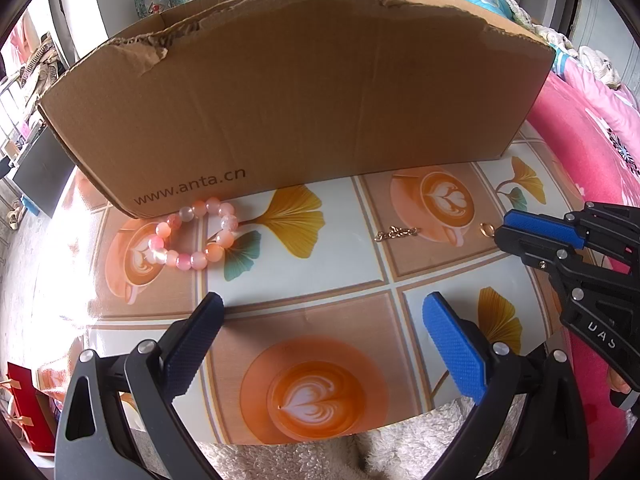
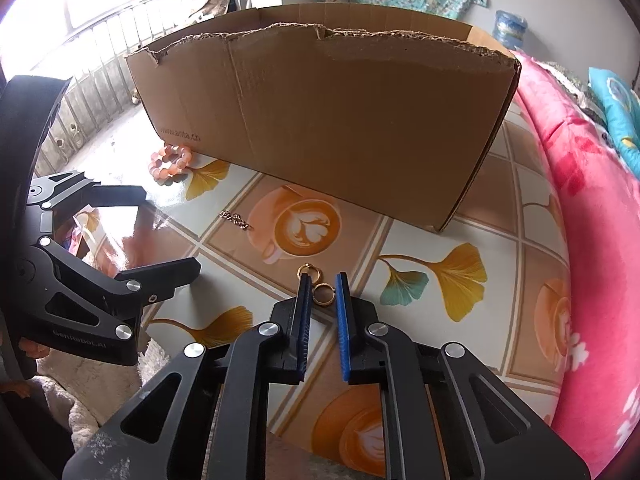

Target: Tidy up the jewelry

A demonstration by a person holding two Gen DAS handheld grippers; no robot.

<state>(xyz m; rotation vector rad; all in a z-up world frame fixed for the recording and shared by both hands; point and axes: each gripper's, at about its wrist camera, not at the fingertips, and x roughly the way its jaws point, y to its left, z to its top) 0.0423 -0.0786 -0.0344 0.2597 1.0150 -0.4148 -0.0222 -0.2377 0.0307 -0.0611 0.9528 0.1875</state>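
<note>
Status: early. All jewelry seen is on the desk (image 2: pixel 440 236), outside the cardboard box (image 2: pixel 340 120); box interior not visible from either view, so can't say if anything is in it already.

Right tool (image 2: pixel 323 286): jaws nearly together, a narrow gap left. A gold ring (image 2: pixel 323 294) sits between the blue pads near the tips; a 2nd gold ring (image 2: pixel 308 270) lies just past the left pad's tip, poss. linked to the first, can't tell. Pads look close to the ring but firm contact not confirmed; ring appears to rest on the desk, not lifted. Judged step: grasp of ring in progress.

Left tool (image 1: pixel 320 312): jaws wide apart, nothing between them, hovering over the desk. Pink bead bracelet (image 1: pixel 196 236) is ahead and to its left, touching or just beside the box's front wall. Small gold chain (image 1: pixel 396 234) is ahead and to its right, well apart from the bracelet.

Remaining (judgement): secure and lift ring(s), carry over the box wall, release; then chain, then bracelet. Risk: ring is thin and may slip from the pads.
</note>
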